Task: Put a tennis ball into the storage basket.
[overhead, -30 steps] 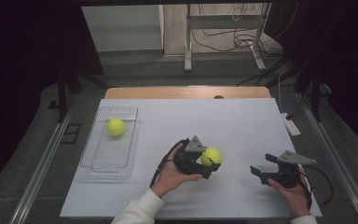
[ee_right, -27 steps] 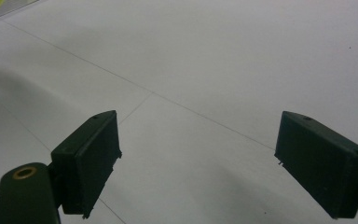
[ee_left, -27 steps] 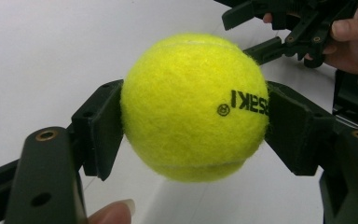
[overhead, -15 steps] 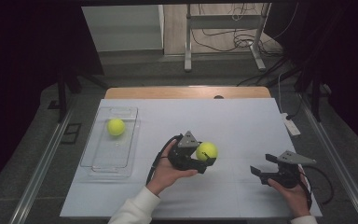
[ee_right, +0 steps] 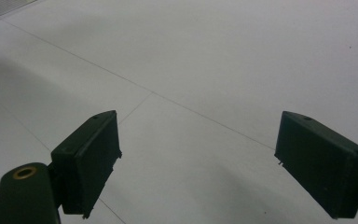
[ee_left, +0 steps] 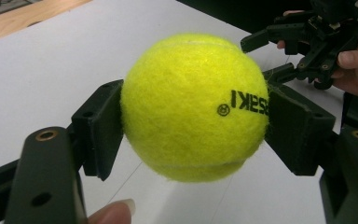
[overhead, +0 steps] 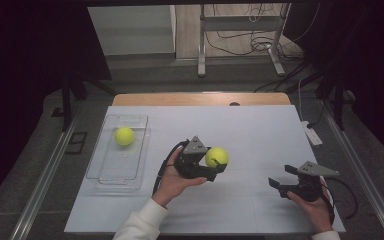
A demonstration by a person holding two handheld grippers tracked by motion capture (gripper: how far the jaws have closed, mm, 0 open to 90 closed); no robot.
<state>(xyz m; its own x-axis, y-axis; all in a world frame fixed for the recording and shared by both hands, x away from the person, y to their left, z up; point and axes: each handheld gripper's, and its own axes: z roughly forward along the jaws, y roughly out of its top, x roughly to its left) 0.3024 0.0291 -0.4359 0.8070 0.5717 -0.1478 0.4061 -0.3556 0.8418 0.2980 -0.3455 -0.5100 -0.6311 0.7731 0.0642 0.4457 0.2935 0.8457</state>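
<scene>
One tennis ball [overhead: 217, 156] is clamped between the left gripper's [overhead: 216, 165] jaws, right of the clear tray [overhead: 105, 172]. Farther right of the tray, the right gripper [overhead: 279, 184] is held with jaws spread, nothing between them.

- Clear plastic tray [overhead: 105, 172] at nine o'clock on the white table [overhead: 260, 130].
- Second tennis ball [overhead: 124, 136] inside the tray, far end.
- White power strip [overhead: 312, 133] at three o'clock.

Left hand [overhead: 172, 176] at lower centre of high view, white sleeve entering from bottom edge, palm cupped under left gripper [overhead: 219, 165]. Jaws pointing toward right of frame, clamped on tennis ball [ee_left: 195, 106], pads pressed on both flanks in left gripper view. Right hand [overhead: 314, 202] at lower right, holding right gripper [overhead: 276, 181] level, jaws spread wide, nothing between, pointing left.
</scene>
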